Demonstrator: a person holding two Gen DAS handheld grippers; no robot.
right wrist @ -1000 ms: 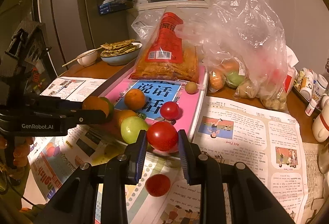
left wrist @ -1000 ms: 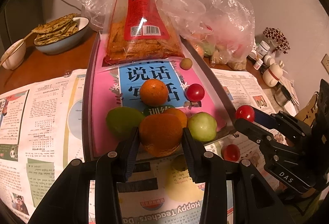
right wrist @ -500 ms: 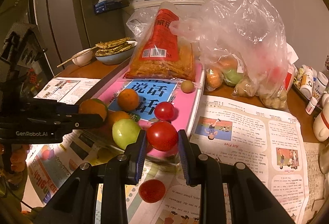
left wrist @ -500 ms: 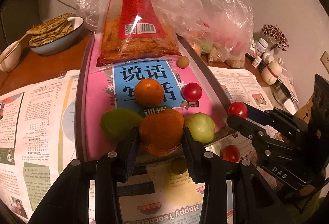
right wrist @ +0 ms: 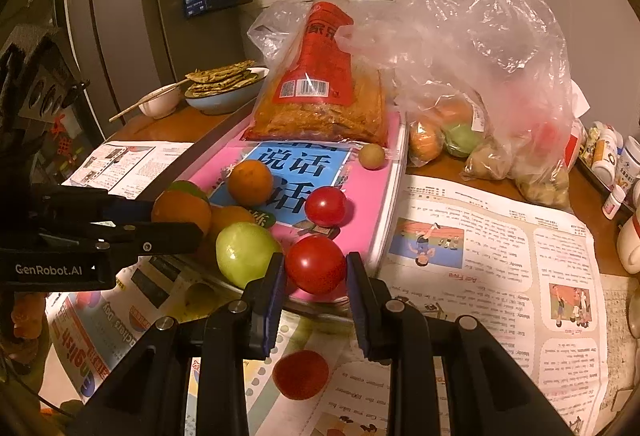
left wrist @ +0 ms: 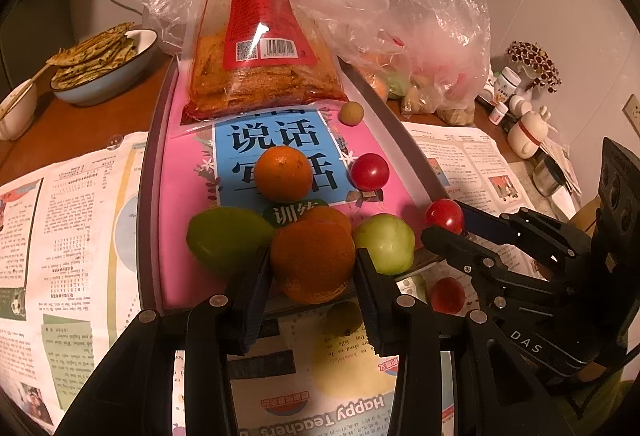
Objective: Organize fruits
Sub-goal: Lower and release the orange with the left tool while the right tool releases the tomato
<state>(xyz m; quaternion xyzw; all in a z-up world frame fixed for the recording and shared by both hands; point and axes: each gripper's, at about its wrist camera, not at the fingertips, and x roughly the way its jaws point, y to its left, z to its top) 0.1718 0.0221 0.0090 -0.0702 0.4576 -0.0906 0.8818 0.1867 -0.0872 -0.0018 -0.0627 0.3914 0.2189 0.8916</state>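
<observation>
Both fruits gripped above the pink-lined grey tray [left wrist: 149, 196]: left gripper [left wrist: 312, 278] clamps a round orange [left wrist: 312, 260], right gripper [right wrist: 316, 276] a red tomato [right wrist: 316, 263]; next, judged: lower onto bare tray and release.

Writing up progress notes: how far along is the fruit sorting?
Done: several fruits lie on the pink tray. In hand: the left gripper holds an orange, the right gripper a tomato. Left: one tomato on the newspaper, plus bagged fruit.
</observation>
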